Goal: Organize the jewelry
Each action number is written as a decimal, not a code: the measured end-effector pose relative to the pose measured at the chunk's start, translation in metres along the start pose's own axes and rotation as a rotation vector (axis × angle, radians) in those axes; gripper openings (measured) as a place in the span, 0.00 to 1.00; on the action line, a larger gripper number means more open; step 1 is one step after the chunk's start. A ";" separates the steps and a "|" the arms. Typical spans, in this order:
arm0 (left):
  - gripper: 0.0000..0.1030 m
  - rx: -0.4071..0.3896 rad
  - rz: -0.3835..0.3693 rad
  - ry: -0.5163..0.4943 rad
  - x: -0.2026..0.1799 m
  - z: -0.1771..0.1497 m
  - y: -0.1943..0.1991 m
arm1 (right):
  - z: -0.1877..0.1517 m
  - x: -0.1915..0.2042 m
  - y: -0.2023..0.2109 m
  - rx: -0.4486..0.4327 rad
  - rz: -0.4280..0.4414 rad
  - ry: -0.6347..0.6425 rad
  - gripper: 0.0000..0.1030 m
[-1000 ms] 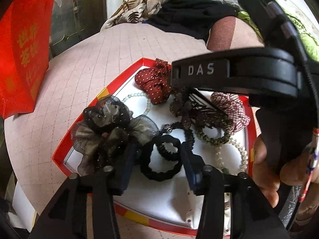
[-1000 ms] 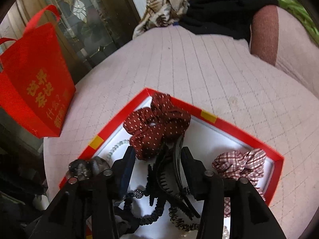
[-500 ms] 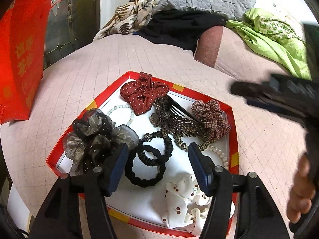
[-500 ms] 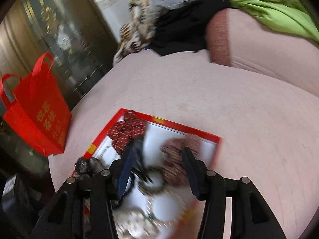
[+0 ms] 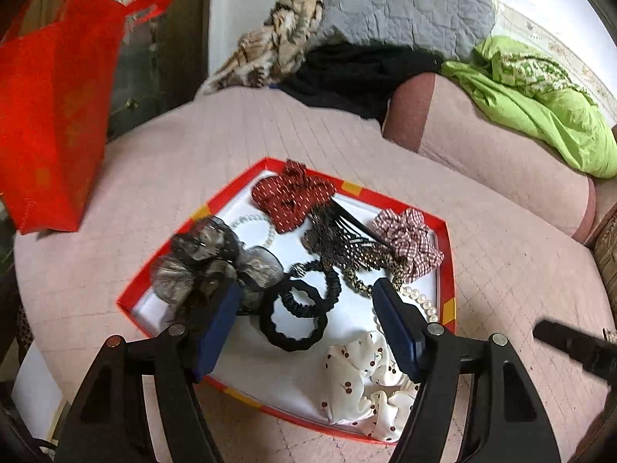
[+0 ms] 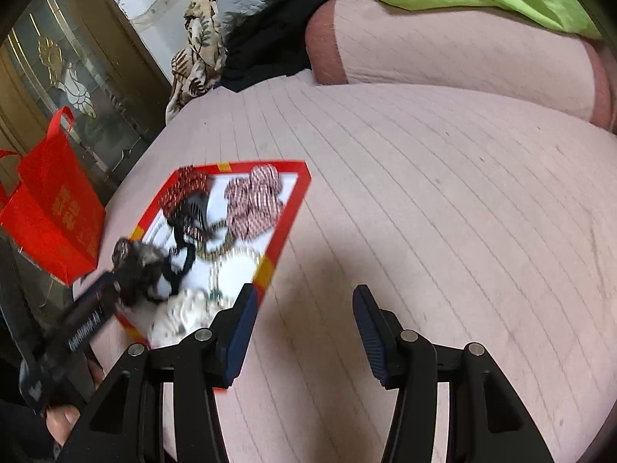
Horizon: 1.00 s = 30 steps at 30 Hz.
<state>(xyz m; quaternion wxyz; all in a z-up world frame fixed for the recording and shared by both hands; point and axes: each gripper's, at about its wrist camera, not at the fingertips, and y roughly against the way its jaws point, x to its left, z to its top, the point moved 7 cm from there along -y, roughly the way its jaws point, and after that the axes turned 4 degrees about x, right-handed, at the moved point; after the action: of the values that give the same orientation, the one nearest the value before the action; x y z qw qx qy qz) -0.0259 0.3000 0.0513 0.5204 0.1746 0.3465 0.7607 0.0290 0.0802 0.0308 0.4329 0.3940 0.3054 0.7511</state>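
Note:
A red-rimmed tray (image 5: 447, 270) with a white floor lies on the pink quilted bed. It holds a red dotted scrunchie (image 5: 289, 196), a checked scrunchie (image 5: 408, 239), a black claw clip (image 5: 354, 223), a dark gauze bow (image 5: 212, 258), black hair ties (image 5: 293, 316), a pearl strand (image 5: 420, 301) and a white cherry-print scrunchie (image 5: 358, 378). My left gripper (image 5: 308, 324) is open and empty above the tray's near side. My right gripper (image 6: 304, 332) is open and empty over bare quilt, right of the tray (image 6: 285, 227).
A red gift bag (image 5: 50, 115) stands at the bed's left edge, also in the right wrist view (image 6: 54, 208). Pillows, a grey quilt (image 5: 401, 4), black clothes and a green cloth (image 5: 540, 104) lie at the far side. Pink quilt (image 6: 462, 212) spreads right of the tray.
The right gripper has let go of the claw clip, opened, and pulled back to the right off the tray. The left gripper has lifted back and opened wider.

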 end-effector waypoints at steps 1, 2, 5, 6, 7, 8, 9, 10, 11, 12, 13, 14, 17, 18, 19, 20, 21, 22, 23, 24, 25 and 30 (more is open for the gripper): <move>0.70 -0.018 0.015 0.011 0.002 0.001 0.007 | -0.007 0.000 0.005 -0.001 -0.008 0.003 0.54; 0.70 -0.035 0.031 0.022 0.004 0.003 0.013 | -0.013 -0.001 0.010 -0.004 -0.012 0.005 0.54; 0.82 -0.134 0.100 0.053 0.010 0.012 0.047 | -0.024 -0.002 0.022 -0.014 -0.023 0.011 0.57; 0.89 -0.173 0.114 0.061 0.011 0.014 0.060 | -0.028 -0.002 0.028 -0.021 -0.028 0.016 0.58; 0.92 -0.225 0.127 0.075 0.012 0.017 0.078 | -0.031 -0.001 0.032 -0.028 -0.033 0.022 0.58; 0.94 -0.260 0.132 0.086 0.014 0.019 0.091 | -0.033 0.000 0.036 -0.035 -0.036 0.029 0.58; 0.96 -0.286 0.134 0.096 0.014 0.020 0.102 | -0.036 0.001 0.040 -0.041 -0.040 0.034 0.58; 0.97 -0.314 0.134 0.104 0.013 0.023 0.117 | -0.039 0.002 0.046 -0.051 -0.044 0.041 0.58; 0.98 -0.329 0.137 0.106 0.013 0.024 0.127 | -0.040 0.003 0.050 -0.058 -0.047 0.044 0.58; 0.99 -0.349 0.152 0.103 0.010 0.027 0.139 | -0.043 0.004 0.056 -0.068 -0.048 0.047 0.59; 1.00 -0.364 0.169 0.092 0.007 0.029 0.150 | -0.045 0.004 0.060 -0.076 -0.048 0.047 0.59; 1.00 -0.370 0.176 0.081 0.003 0.030 0.158 | -0.047 0.004 0.065 -0.084 -0.048 0.047 0.60; 1.00 -0.381 0.171 0.029 -0.012 0.030 0.181 | -0.053 0.002 0.081 -0.114 -0.045 0.043 0.62; 1.00 -0.386 0.162 0.016 -0.018 0.029 0.189 | -0.055 0.001 0.086 -0.125 -0.046 0.041 0.62; 1.00 -0.390 0.156 0.010 -0.022 0.028 0.195 | -0.057 -0.001 0.091 -0.136 -0.047 0.039 0.62; 1.00 -0.392 0.144 0.004 -0.028 0.027 0.202 | -0.058 -0.002 0.094 -0.142 -0.048 0.038 0.62; 1.00 -0.395 0.128 0.001 -0.034 0.026 0.208 | -0.060 -0.004 0.100 -0.154 -0.049 0.034 0.63; 1.00 -0.399 0.110 0.001 -0.039 0.024 0.215 | -0.062 -0.007 0.104 -0.162 -0.051 0.031 0.63; 1.00 -0.403 0.094 0.001 -0.042 0.023 0.219 | -0.064 -0.010 0.108 -0.170 -0.052 0.026 0.63; 1.00 -0.405 0.072 0.001 -0.046 0.021 0.223 | -0.066 -0.013 0.112 -0.177 -0.053 0.021 0.64; 1.00 -0.408 0.057 0.000 -0.049 0.019 0.227 | -0.068 -0.016 0.115 -0.183 -0.055 0.015 0.64; 1.00 -0.422 0.010 -0.040 -0.075 0.010 0.238 | -0.078 -0.034 0.131 -0.209 -0.096 -0.009 0.66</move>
<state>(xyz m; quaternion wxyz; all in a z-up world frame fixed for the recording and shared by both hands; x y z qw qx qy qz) -0.1497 0.1835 0.2345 0.5483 0.0786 0.1682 0.8154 -0.0805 -0.0161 0.0852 0.5085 0.3350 0.2421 0.7553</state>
